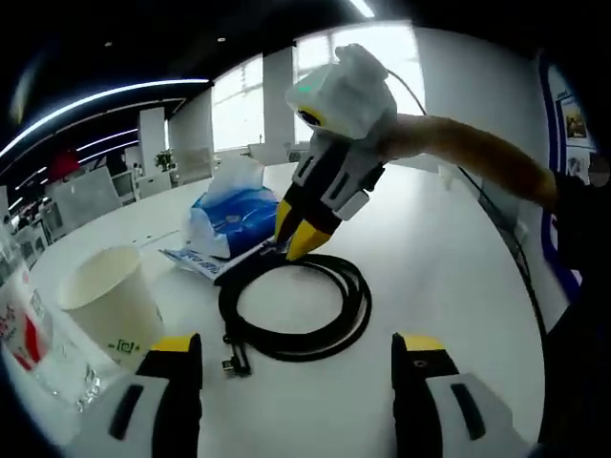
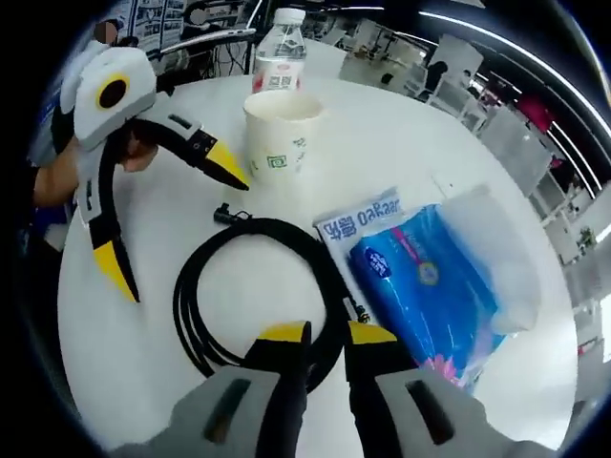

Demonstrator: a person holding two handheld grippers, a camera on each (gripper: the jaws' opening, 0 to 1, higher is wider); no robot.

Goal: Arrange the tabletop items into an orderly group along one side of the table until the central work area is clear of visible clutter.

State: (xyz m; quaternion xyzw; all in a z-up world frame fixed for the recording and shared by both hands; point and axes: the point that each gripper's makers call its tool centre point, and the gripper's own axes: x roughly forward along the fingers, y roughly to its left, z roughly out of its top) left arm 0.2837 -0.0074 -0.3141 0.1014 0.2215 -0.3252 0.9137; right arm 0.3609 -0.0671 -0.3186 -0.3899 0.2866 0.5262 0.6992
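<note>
So the right gripper, bottom centre of the right gripper view, has its jaws pinched onto the near loop of the coiled black cable. The left gripper, upper left, hangs wide open. The cable looks light and floppy, so I'd grab several loops together. Beyond it are the paper cup, water bottle and blue tissue pack.

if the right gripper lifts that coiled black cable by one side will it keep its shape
Probably not. The coiled black cable lies in loose, untied loops on the round white table, so they would likely sag and spread. Its plug end sticks out free and may dangle. The right gripper looks nearly closed at one strand, so the rest would hang.
</note>
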